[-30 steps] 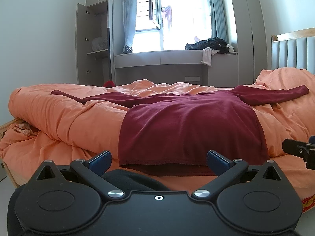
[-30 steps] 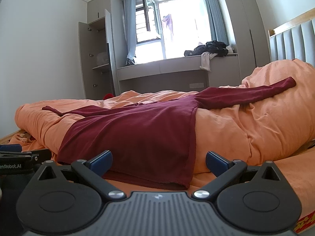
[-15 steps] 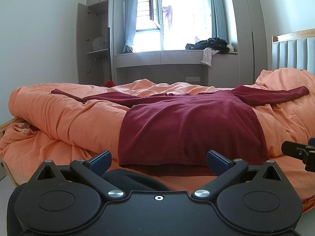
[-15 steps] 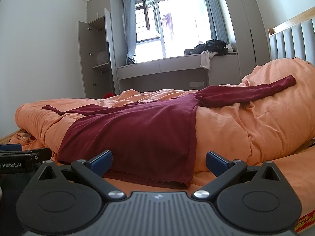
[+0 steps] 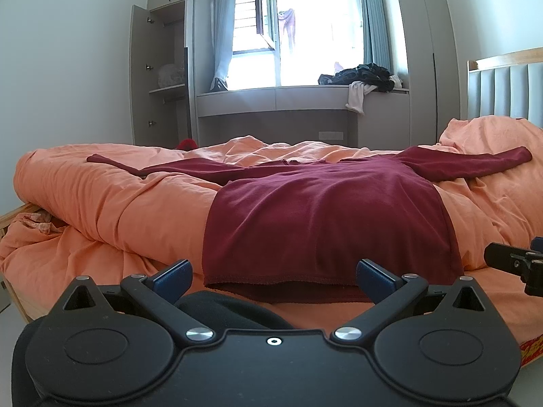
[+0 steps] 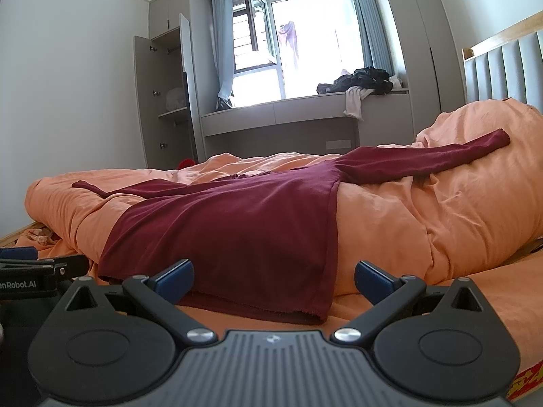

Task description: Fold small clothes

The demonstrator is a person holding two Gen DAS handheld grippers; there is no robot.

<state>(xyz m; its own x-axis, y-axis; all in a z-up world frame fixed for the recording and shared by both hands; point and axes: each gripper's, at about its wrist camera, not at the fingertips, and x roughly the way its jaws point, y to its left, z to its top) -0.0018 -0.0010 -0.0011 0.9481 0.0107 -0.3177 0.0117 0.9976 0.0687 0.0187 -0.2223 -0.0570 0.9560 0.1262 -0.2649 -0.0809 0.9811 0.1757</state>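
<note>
No real change over the last second: both grippers sit where they were, shirt untouched, so folding hasn't started. Landmark is the dark red shirt (image 5: 325,217), spread flat on the orange duvet (image 5: 118,210), sleeves out to both sides. Left gripper (image 5: 273,276) is just short of the shirt's hem, fingers wide apart, nothing held. Right gripper (image 6: 273,278) is off the hem's right corner, also spread wide and empty. Left view alone shows the full hem and both side edges; right view alone shows the right sleeve (image 6: 424,159) climbing the duvet hump.
</note>
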